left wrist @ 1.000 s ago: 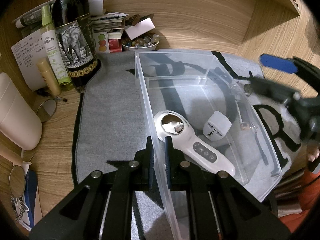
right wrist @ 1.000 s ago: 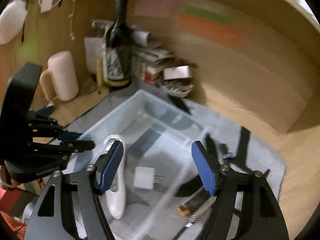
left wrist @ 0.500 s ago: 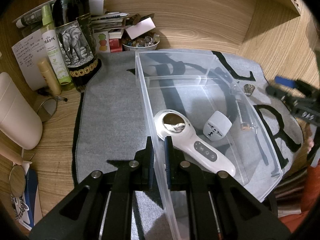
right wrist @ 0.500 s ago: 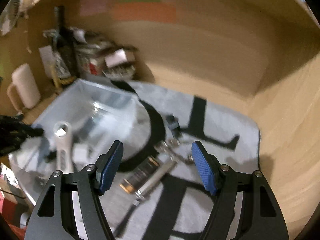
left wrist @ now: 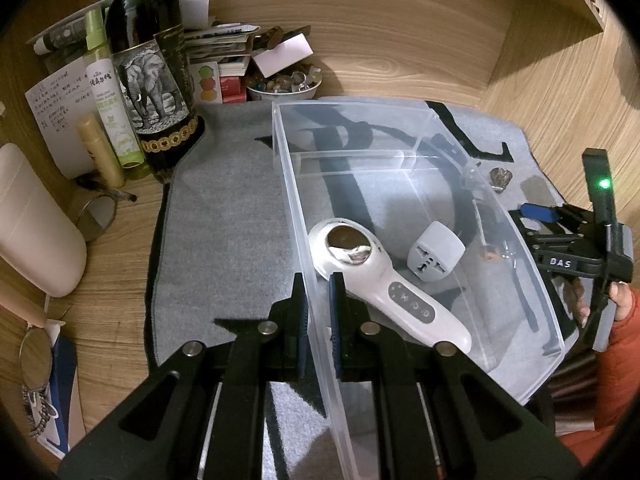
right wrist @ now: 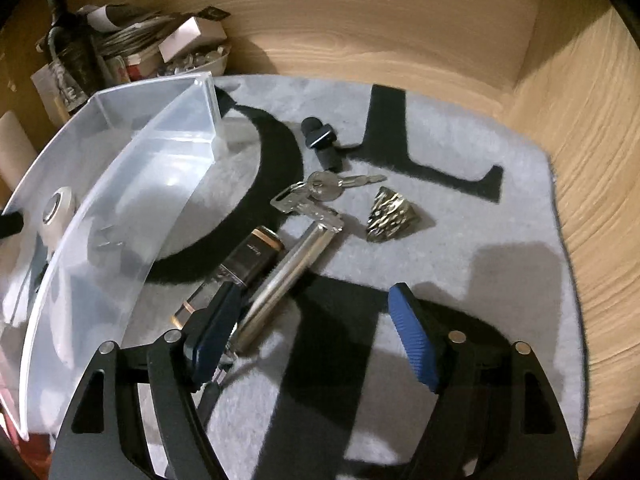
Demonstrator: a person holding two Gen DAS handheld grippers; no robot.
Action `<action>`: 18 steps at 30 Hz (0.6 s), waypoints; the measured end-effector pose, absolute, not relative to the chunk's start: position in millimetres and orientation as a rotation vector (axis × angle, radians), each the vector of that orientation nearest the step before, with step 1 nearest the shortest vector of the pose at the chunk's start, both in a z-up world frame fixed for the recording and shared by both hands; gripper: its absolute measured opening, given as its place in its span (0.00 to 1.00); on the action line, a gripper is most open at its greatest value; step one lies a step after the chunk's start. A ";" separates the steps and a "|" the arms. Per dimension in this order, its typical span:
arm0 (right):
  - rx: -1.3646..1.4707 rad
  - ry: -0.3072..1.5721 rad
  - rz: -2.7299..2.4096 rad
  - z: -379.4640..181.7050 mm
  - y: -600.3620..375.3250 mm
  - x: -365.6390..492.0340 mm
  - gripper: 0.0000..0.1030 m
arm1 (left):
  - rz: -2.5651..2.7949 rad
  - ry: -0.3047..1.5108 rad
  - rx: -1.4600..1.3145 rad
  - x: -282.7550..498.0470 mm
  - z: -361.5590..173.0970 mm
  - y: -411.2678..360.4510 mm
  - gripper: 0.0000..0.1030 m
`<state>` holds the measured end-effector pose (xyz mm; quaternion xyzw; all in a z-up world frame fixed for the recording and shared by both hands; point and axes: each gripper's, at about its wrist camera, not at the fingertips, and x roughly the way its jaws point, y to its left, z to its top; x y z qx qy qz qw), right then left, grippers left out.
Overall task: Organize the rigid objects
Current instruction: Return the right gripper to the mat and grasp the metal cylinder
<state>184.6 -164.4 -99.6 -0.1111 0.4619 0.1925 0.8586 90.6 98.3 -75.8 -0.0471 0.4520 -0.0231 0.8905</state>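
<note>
Left tongs [left wrist: 318, 312] clench the clear bin [left wrist: 536, 280] wall — right tongs [right wrist: 316, 332] opening, empty, above the metal cylinder [right wrist: 288, 272].

free: bare grey mat [right wrist: 500, 264] right of the clutter | blocked: clear bin [right wrist: 132, 184] wall left, keys [right wrist: 320, 196] and metal tube [right wrist: 288, 272] just ahead

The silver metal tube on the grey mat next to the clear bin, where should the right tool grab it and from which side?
Grip the silver tube across its bare middle, coming from above with the fingers either side of its long axis. It lies flat and slanted, and the dark lighter lies close along its left, so the fit there looks tight. The right tool is opening, empty.
</note>
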 end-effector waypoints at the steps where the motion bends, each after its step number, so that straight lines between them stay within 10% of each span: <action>1: -0.231 0.976 0.408 -102.3 -163.1 186.1 0.71 | -0.048 0.938 -0.098 90.7 -75.8 98.2 0.09; 5: -0.272 0.952 0.406 -111.4 -155.3 182.6 0.69 | -0.047 0.941 -0.102 91.0 -76.0 99.6 0.09; 14: -0.253 0.932 0.430 -106.5 -161.7 174.5 0.20 | -0.047 0.942 -0.102 91.3 -75.8 99.4 0.09; 18: -0.237 0.941 0.425 -104.2 -168.3 176.6 0.14 | -0.046 0.941 -0.101 91.3 -75.8 99.1 0.09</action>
